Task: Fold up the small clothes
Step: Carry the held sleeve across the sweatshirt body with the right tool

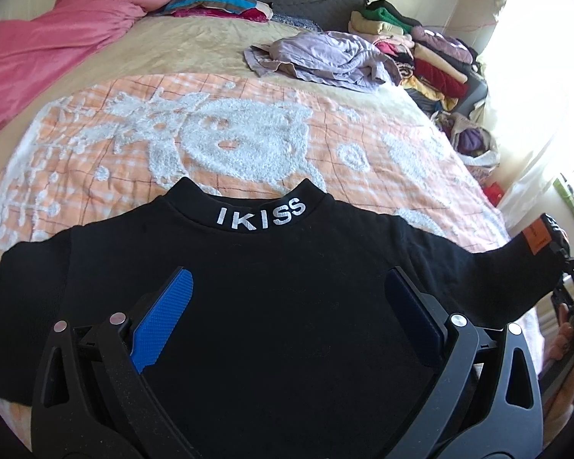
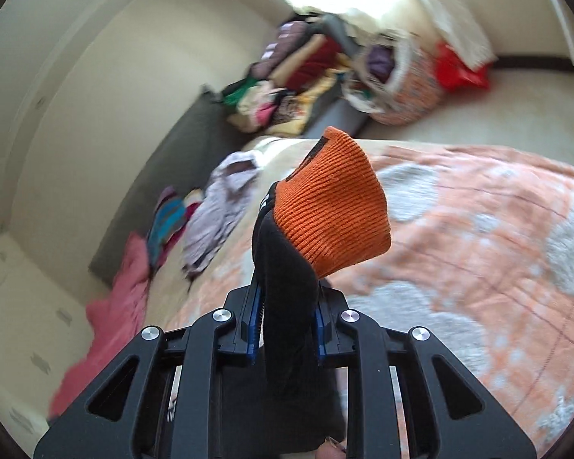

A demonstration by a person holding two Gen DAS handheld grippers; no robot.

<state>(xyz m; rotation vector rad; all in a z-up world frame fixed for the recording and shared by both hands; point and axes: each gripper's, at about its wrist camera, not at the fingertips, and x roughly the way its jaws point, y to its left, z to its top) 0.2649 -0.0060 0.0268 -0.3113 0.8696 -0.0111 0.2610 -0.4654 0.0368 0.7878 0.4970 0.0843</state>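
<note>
My left gripper (image 1: 287, 313) hangs over the chest of a black top (image 1: 271, 267), its blue-padded fingers (image 1: 164, 317) spread wide apart, nothing between them. The top lies flat near the bed's (image 1: 210, 57) front edge on an orange-and-white blanket (image 1: 218, 134), its collar reading IKISS toward the headboard. At the bed's right edge my right gripper (image 1: 566, 267) holds the end of one sleeve, by its orange cuff (image 1: 537, 238). A crumpled lilac garment (image 1: 325, 59) lies farther up near the right edge, a pink quilt (image 1: 46, 57) along the left edge, and stacked folded clothes (image 1: 428, 57) beyond the bed's far right corner.
</note>
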